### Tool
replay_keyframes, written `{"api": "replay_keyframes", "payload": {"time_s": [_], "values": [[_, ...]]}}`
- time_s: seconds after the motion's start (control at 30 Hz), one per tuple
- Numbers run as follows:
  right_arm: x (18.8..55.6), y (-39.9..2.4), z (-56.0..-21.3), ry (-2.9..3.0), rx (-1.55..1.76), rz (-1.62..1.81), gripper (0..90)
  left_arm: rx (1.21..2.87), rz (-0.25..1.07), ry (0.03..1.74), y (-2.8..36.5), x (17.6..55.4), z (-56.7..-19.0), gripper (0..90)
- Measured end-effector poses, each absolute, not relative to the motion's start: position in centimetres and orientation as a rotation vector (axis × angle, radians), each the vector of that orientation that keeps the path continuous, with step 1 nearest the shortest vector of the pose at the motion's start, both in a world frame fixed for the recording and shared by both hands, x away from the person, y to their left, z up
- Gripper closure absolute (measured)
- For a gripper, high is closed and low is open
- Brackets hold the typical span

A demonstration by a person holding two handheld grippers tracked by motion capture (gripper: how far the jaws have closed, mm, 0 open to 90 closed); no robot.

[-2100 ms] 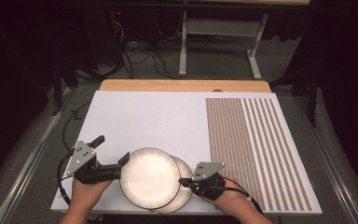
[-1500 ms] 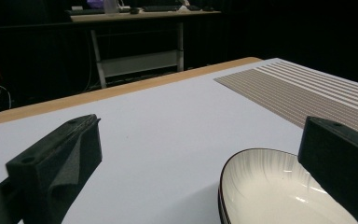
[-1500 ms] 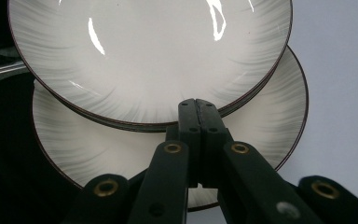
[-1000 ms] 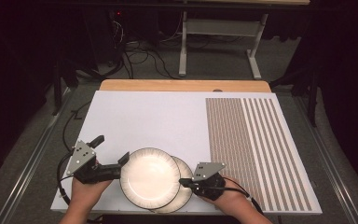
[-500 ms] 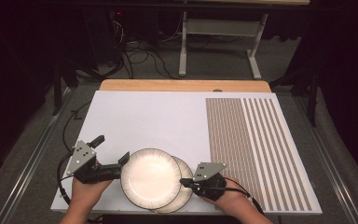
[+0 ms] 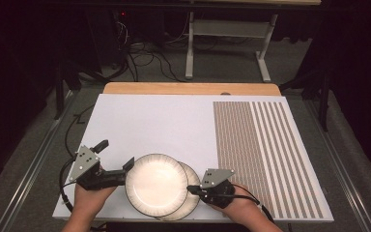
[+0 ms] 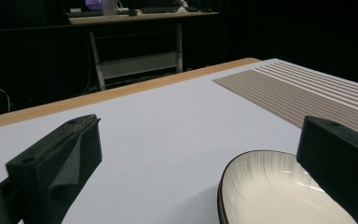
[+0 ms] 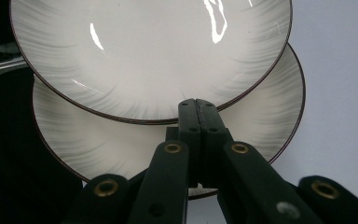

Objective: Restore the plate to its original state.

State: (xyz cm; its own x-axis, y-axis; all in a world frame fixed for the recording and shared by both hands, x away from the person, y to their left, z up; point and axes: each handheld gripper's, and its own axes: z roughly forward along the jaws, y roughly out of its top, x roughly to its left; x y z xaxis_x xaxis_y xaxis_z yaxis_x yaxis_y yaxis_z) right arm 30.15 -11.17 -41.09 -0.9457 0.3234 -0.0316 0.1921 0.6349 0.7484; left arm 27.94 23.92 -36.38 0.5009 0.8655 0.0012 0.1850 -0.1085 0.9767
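From the high view, the table is covered with a white sheet with a brown striped mat down its right side, and cables plus a metal desk frame sit on the floor behind it; nothing blocks the way to the plates, and I can't spot any readable writing. Two plates sit at the near edge, the upper plate overlapping the lower plate. The left gripper is spread wide just left of the upper plate, one jaw near its rim. The right gripper is pressed together at the lower plate's right side. In the left gripper view, the upper plate lies low right, by the right jaw. In the right gripper view, the jaws are closed together over the lower plate, tips right at the upper plate's rim; can't tell whether they pinch anything.
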Motion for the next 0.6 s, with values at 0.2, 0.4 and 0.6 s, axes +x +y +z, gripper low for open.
{"api": "replay_keyframes", "payload": {"time_s": [0.2, 0.4, 0.6], "values": [[30.24, -11.43, -41.04, 2.684, 0.424, 1.203, 90.0, 1.599, 0.744, 0.924, 23.93, 27.93, -36.37, 0.4], [30.17, -11.71, -40.93, 2.681, 0.438, 1.199, 90.0, 1.606, 0.747, 0.92, 23.91, 27.93, -36.36, 0.4], [30.03, -11.89, -40.84, 2.678, 0.436, 1.203, 90.0, 1.605, 0.747, 0.92, 23.89, 27.92, -36.35, 0.4]]}}
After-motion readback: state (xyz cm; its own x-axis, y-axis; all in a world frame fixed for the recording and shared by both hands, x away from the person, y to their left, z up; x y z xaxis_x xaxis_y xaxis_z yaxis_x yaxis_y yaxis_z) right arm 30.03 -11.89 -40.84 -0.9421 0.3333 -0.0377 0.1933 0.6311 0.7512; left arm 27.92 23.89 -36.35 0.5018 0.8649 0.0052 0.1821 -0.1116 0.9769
